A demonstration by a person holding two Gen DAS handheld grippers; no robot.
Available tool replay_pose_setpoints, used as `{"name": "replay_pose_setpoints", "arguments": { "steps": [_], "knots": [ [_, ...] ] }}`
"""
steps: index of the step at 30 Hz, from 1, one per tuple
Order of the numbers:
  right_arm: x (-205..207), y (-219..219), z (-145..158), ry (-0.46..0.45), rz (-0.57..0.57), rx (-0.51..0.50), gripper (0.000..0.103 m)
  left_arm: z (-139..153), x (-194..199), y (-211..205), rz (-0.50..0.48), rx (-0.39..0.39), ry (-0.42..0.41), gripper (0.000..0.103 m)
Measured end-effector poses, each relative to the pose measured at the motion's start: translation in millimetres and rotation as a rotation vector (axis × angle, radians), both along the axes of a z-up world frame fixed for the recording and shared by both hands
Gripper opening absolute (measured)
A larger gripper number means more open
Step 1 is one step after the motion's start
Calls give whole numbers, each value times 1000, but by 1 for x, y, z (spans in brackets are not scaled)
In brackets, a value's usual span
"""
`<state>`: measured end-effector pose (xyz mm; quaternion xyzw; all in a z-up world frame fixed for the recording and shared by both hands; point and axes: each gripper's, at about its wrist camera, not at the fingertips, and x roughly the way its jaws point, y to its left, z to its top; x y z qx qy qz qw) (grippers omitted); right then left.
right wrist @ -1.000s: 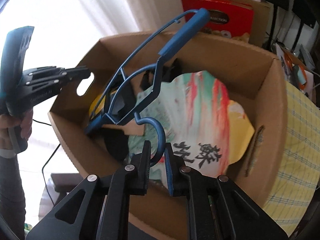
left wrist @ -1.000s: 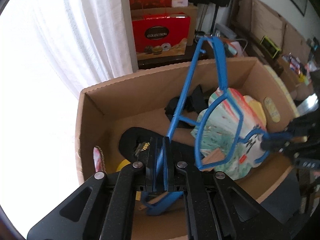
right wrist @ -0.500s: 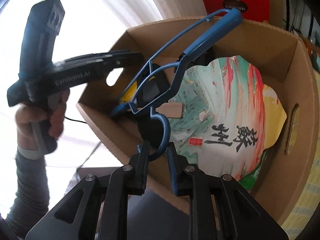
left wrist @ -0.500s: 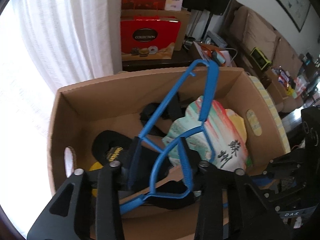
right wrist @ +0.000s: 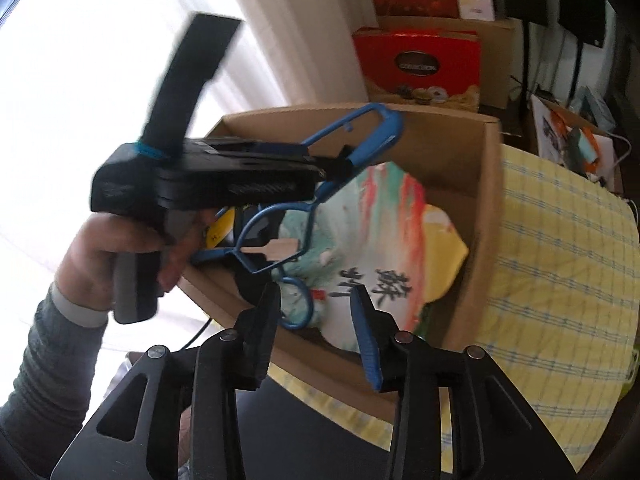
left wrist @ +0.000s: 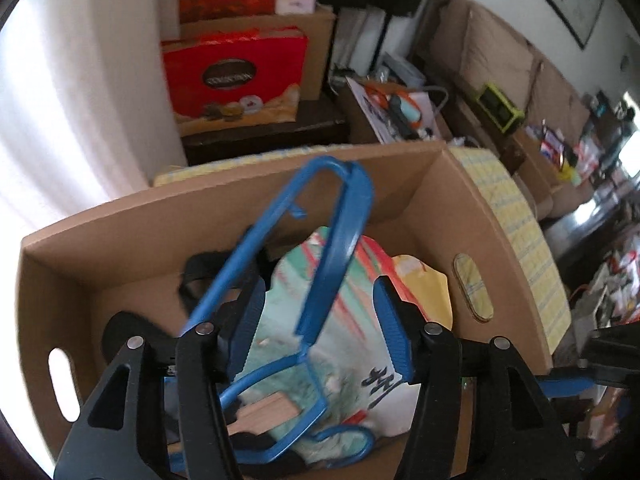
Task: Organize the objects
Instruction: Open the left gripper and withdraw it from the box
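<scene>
A blue clothes hanger (left wrist: 336, 252) lies tilted in an open cardboard box (left wrist: 128, 216), its far end propped near the back wall and its hook (right wrist: 298, 306) near the front wall. It rests on a painted paper fan (left wrist: 340, 344) with black characters (right wrist: 376, 280). My left gripper (left wrist: 320, 328) is open above the box, with the hanger between its fingers but not gripped. My right gripper (right wrist: 316, 332) is open just in front of the box, beside the hook. The left gripper's body (right wrist: 200, 176) shows in the right wrist view, held by a hand.
The box (right wrist: 484, 200) stands on a yellow checked cloth (right wrist: 560, 260). Black items (left wrist: 128, 332) lie in the box's left part. A red gift box (left wrist: 236, 80) and cartons stand behind. A cluttered side table (left wrist: 396, 108) and sofa (left wrist: 500, 60) are at the right.
Both grippers have let go of the hanger and opened: the left first, then the right. The hanger now lies lower in the box. Both grippers have drawn back a little.
</scene>
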<state>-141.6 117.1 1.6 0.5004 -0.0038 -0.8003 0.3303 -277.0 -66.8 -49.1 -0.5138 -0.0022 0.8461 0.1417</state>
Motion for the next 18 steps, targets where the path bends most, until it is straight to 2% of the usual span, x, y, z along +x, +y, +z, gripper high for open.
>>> {"name": "replay_pose_setpoints", "arguments": {
  "steps": [3,6,10,13,15,17,18],
  "knots": [
    [-2,12,-1,-1,-26,-13,38,-12,-7,16,-33,-13,-47,53],
    [-3,24,-2,0,-48,-15,39,-18,-4,27,-103,20,-87,54],
    [-3,35,-2,-4,-69,-25,40,-20,3,30,-138,76,-134,53],
    [-3,43,-3,3,-93,-28,40,-11,13,35,-162,49,-108,54],
    [-2,48,-2,14,-108,-25,41,-2,20,33,-133,12,-63,55],
    [0,51,-1,32,-124,-16,42,10,28,26,-95,19,-21,58],
    [1,53,0,42,-129,-10,45,16,33,23,-74,22,4,63]
  ]
}}
